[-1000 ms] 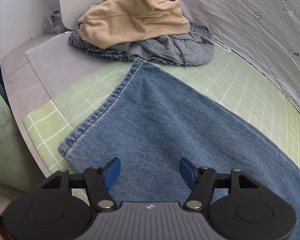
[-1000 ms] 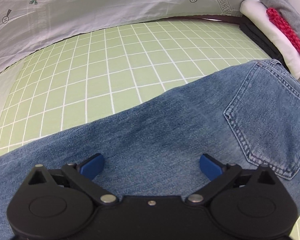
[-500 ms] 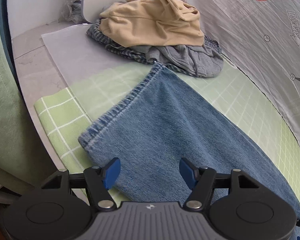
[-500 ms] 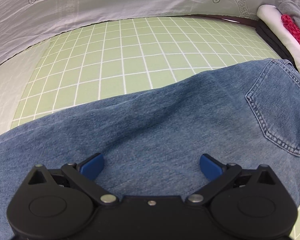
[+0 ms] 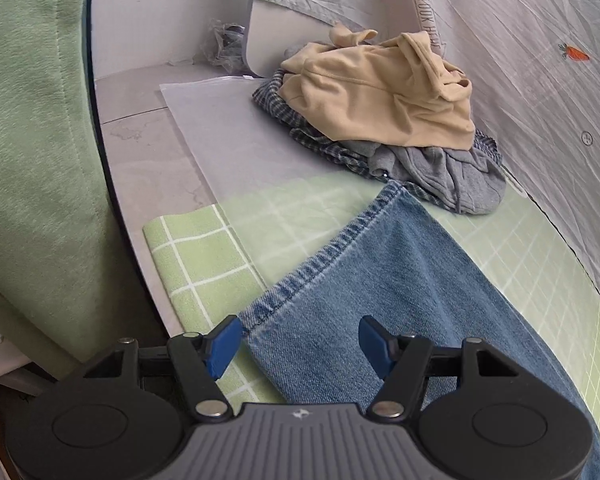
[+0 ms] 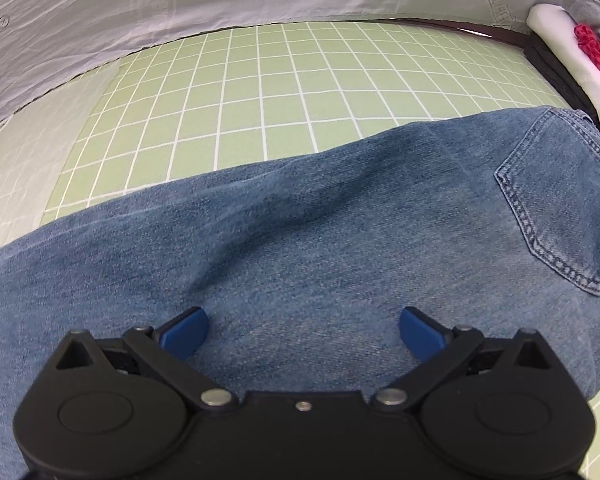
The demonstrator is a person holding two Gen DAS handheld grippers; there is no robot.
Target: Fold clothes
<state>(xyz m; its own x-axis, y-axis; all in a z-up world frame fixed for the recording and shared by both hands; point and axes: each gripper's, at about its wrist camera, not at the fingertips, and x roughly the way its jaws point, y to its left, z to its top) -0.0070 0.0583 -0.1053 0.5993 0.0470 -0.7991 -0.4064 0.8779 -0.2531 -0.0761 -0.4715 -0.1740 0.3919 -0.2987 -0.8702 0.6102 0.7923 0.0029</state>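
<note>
Your left tool [image 5: 300, 340] is open above the hem of the one pair of jeans [image 5: 400, 280]; your right tool [image 6: 303, 330] is open over their seat. The jeans lie flat on the green mat [image 6: 260, 92], hem pointing left, long axis left to right. Only the left view shows the pile of three clothes [image 5: 380, 112]; only the right shows the back pocket [image 6: 560, 216].

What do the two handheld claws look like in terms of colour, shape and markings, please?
The left claw has a ribbed grey body with a small white logo, black linkage arms, silver pivot pins, round black discs on both sides and blue fingertips. The right claw has the same build, but its body is smooth black with a small silver screw. No cables or sleeves show.
</note>
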